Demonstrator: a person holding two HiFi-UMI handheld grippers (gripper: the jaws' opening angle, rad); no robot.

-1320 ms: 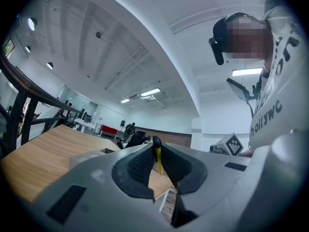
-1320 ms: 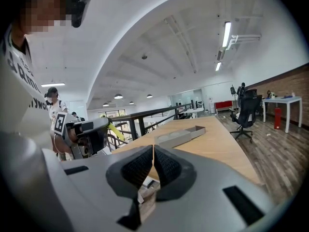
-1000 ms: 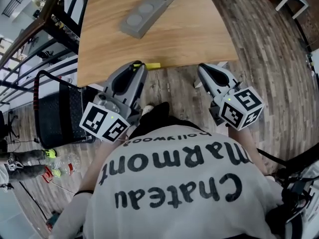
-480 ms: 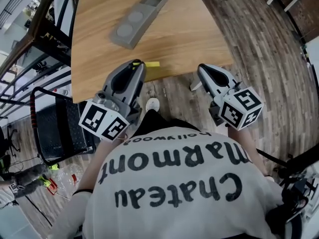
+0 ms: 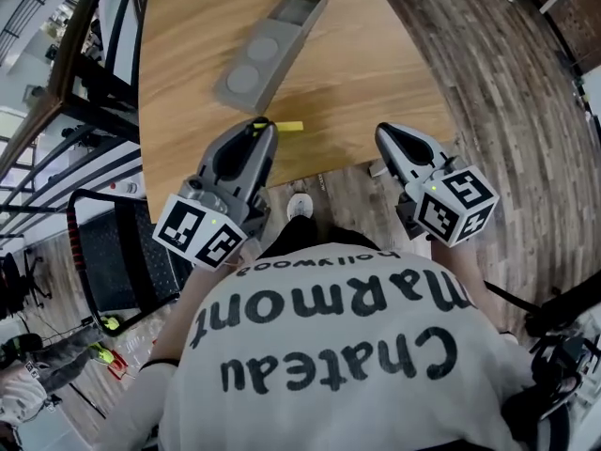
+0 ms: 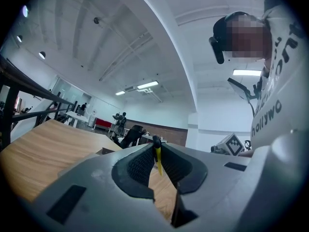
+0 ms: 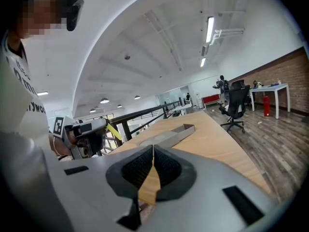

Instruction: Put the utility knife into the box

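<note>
I hold two tools, one in each hand, both near the front edge of the one wooden table (image 5: 376, 54). My left tool (image 5: 260, 126) is clenched on the single utility knife (image 5: 289, 126). Its yellow end juts out sideways from the jaw tips above the table's front edge. In the left gripper view the knife shows as a thin yellow strip pinched between the two ribbed pads (image 6: 142, 166).

My right tool (image 5: 385, 132) is clenched with nothing in it. In the right gripper view its two jaws meet at the tips, and only bare tabletop shows in the gap behind them. Each tool carries one marker cube, two in all.

There is one box (image 5: 272, 50), a long grey tray lying at a slant on the table, well ahead of the left tool and apart from the knife. I count two round hollows in its nearer half and one open rectangular compartment at its far end. Nothing lies in it. One white shoe (image 5: 299, 205) shows on the plank floor (image 5: 526, 111) between my tools.
</note>
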